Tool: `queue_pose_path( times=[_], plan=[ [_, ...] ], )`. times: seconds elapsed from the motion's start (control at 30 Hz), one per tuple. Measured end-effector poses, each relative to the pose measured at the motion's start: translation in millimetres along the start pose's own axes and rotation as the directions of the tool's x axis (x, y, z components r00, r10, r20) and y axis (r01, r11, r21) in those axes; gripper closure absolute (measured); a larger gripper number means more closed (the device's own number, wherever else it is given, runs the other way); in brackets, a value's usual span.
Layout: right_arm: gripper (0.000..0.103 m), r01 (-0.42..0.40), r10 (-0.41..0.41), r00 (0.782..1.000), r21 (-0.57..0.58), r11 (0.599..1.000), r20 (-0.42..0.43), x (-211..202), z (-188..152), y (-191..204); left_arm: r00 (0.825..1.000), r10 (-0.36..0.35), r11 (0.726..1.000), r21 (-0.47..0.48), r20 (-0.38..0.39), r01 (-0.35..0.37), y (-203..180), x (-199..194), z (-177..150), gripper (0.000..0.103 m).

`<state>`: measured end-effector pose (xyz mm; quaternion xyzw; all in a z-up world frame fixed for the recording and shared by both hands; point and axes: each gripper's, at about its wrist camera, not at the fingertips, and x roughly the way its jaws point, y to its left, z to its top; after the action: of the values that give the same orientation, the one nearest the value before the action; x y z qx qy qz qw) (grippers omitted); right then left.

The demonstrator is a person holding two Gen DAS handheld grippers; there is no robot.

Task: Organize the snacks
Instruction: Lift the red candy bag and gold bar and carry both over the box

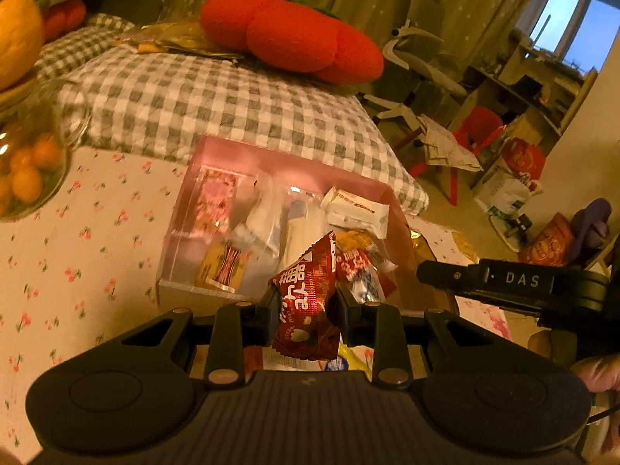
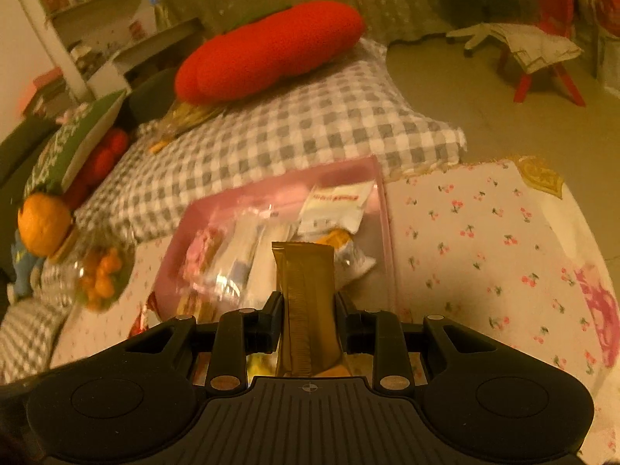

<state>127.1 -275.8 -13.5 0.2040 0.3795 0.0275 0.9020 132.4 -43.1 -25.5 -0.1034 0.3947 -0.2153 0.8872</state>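
Note:
My left gripper is shut on a dark red snack packet with white lettering, held just in front of a clear pink box. The box holds several wrapped snacks, among them a white packet and a pink one. In the right wrist view my right gripper is shut on a long gold snack bar that sticks up over the same pink box. The other gripper's black body shows at the right edge of the left wrist view.
The box sits on a cloth with small red flowers. A glass bowl of small oranges stands at the left. Behind lie a grey checked cushion and a red plush pillow. More packets lie under the grippers.

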Motion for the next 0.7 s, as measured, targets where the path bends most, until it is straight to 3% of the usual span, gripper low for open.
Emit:
queue_pose_path(
  times=[0.7],
  plan=[
    [0.075, -0.019, 0.019, 1.0, 0.011, 1.0, 0.021, 42, 10, -17, 0.99, 0.14, 0.985, 0.101, 0.0, -0.139, -15, 60, 17, 0.075]
  ],
)
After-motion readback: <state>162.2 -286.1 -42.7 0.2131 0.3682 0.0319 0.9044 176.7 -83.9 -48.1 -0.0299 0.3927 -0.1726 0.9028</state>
